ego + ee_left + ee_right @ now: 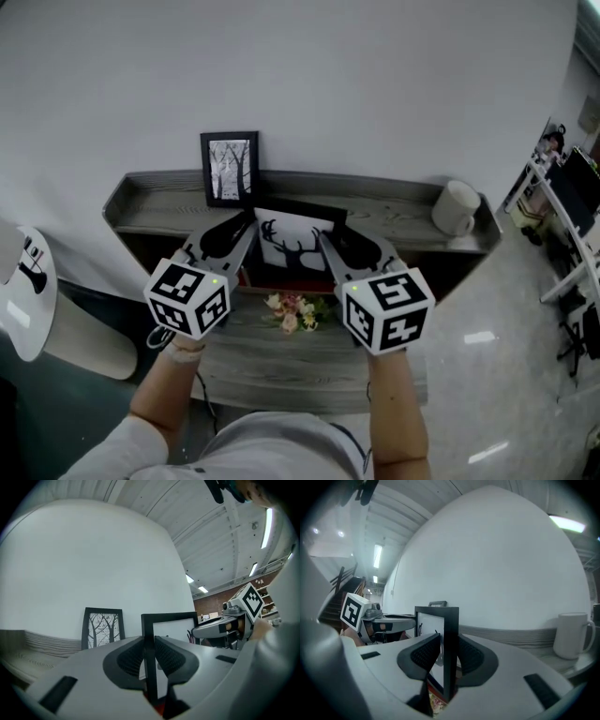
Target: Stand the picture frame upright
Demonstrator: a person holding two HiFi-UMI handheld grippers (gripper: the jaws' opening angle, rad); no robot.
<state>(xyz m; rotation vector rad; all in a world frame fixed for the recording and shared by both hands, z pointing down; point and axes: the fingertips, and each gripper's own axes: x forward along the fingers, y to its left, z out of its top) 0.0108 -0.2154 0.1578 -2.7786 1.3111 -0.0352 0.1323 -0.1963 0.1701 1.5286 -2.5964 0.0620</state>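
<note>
You hold the picture frame between both grippers, above the grey bench. The left gripper pinches the frame's left edge, with the black moulding clamped between its pads. The right gripper pinches the right edge in the same way. The deer print faces you. A second frame with a tree print stands upright against the wall, just behind the left gripper. A white mug stands at the bench's right end, well apart. Flowers lie on the lower level, beneath the held frame
</note>
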